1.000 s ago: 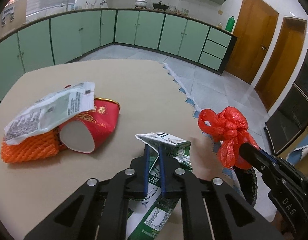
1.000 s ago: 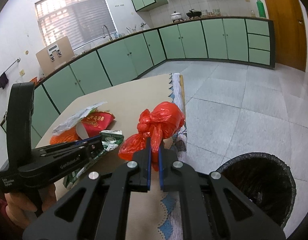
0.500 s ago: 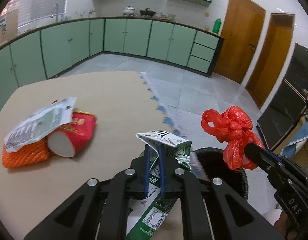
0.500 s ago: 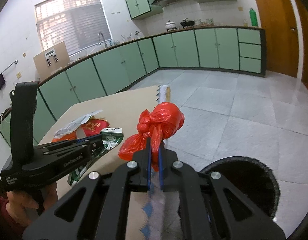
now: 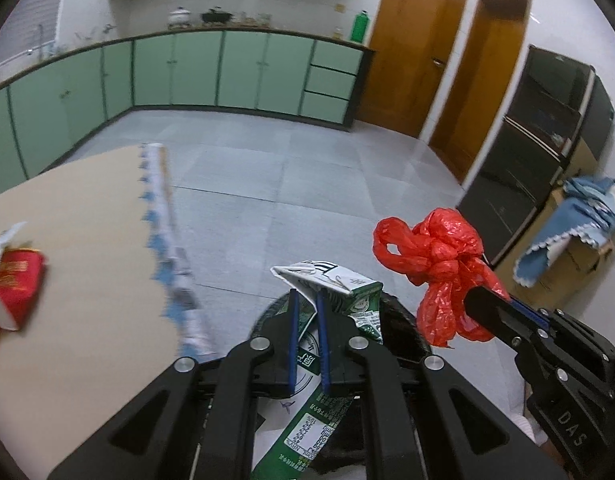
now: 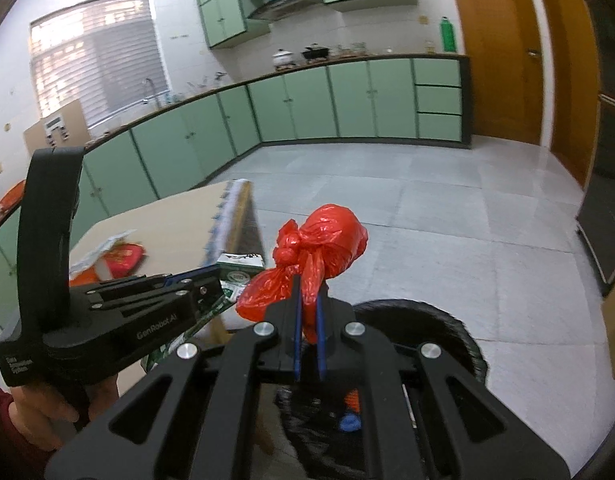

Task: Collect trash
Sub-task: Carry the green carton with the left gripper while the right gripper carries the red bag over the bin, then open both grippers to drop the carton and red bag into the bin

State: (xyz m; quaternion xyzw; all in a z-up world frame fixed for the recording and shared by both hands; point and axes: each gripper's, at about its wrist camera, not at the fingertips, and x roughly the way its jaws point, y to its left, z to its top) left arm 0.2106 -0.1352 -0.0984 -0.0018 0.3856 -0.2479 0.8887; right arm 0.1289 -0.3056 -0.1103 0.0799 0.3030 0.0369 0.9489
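Trash bin: round black bin with a black liner (image 6: 447, 332), standing on the grey tiled floor just off the table's fringed edge; something orange and something blue lie inside it (image 6: 349, 412), so some trash seems to be in already; both grippers hang over or just before its rim
Table: beige-topped table with a blue-and-white fringed cloth edge (image 5: 87, 280), to the left of the bin; not cleared yet
Trash left on the table: red paper cup lying on its side (image 5: 15, 296), with a white printed wrapper (image 6: 103, 246) over it and a bit of orange foam netting (image 6: 83, 276) beside it; all well apart from the bin; these I judge to be the remaining work
Green-and-white flattened drink carton (image 5: 331, 300): pinched at its folded top between the closed jaws of the left gripper (image 5: 307, 312); hanging above the bin's near rim; not yet dropped
Knotted red plastic bag (image 6: 319, 248): clamped by its loose tail in the closed jaws of the right gripper (image 6: 307, 320); held up above the bin's mouth; not yet let go
Progress: two pieces carried to the bin and awaiting release; roughly mid-task by my reading
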